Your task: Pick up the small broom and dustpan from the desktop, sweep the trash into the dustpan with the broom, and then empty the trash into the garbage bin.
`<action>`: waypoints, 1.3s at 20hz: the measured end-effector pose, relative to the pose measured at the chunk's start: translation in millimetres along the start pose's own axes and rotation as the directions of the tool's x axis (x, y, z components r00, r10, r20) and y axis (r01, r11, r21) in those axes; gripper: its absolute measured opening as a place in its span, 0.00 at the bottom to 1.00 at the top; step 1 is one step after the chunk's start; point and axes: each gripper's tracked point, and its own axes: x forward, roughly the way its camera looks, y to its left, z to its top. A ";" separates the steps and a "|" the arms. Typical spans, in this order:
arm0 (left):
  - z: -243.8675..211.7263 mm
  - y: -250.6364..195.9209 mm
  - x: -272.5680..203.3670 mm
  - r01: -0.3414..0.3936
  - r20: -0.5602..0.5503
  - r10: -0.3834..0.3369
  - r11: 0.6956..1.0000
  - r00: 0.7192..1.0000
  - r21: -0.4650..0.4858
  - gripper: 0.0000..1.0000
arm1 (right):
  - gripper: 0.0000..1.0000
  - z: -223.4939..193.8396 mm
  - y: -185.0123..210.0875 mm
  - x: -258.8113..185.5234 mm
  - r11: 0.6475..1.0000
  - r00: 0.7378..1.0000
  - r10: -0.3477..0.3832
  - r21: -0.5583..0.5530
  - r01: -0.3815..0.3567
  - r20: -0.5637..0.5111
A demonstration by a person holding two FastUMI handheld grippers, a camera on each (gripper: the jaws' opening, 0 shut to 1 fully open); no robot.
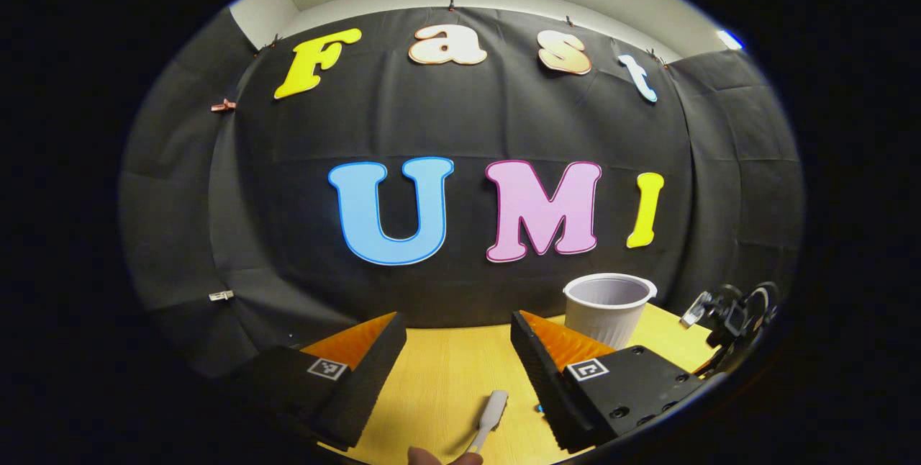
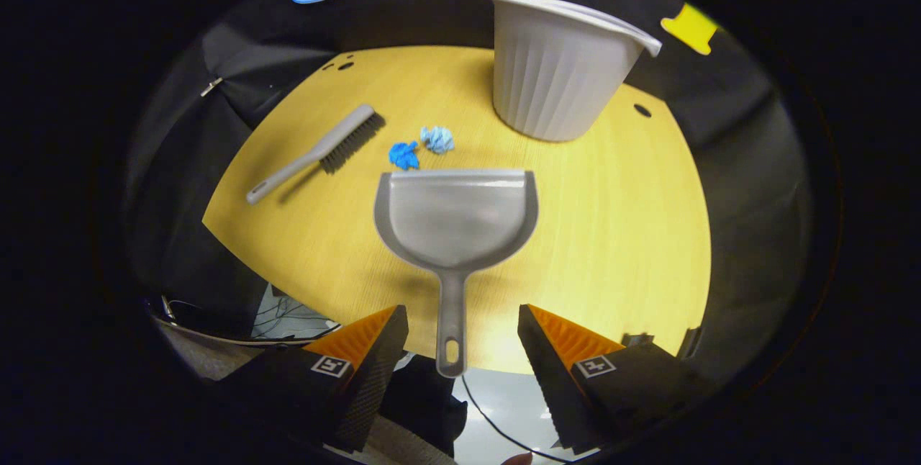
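Note:
In the right gripper view a grey dustpan (image 2: pixel 457 217) lies flat on the yellow table (image 2: pixel 633 235), its handle (image 2: pixel 452 328) pointing back between the fingers of my right gripper (image 2: pixel 462 310), which stands open just off the near table edge. Two crumpled blue scraps (image 2: pixel 404 155) (image 2: pixel 437 139) lie at the pan's front lip. The grey broom (image 2: pixel 324 152) lies to their left, bristles toward the scraps. My left gripper (image 1: pixel 457 321) is open above the table, and the broom's handle end (image 1: pixel 489 411) lies below, between its fingers, untouched.
A white ribbed garbage bin (image 2: pixel 557 65) (image 1: pixel 608 307) stands upright at the back of the table, right of the scraps. Black gear with cables (image 1: pixel 734 314) sits at the table's right edge. A fingertip (image 1: pixel 432 456) shows at the bottom. Floor cables (image 2: pixel 496 422) run below the near edge.

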 end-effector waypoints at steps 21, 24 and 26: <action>-35.7 36.6 25.0 0.033 -0.044 -0.033 0.999 0.998 -0.017 0.95 | 0.76 3.1 9.1 121.0 0.997 0.981 -0.046 0.058 0.058 -0.186; -40.3 25.1 36.5 0.079 -0.042 -0.081 0.996 0.996 -0.046 0.95 | 0.45 4.9 10.9 121.0 0.995 0.980 -0.053 0.076 0.069 -0.192; -46.7 19.0 46.7 0.110 -0.055 -0.113 0.993 0.992 -0.051 0.95 | 0.32 3.5 11.7 124.8 0.997 0.982 -0.053 0.048 0.062 -0.180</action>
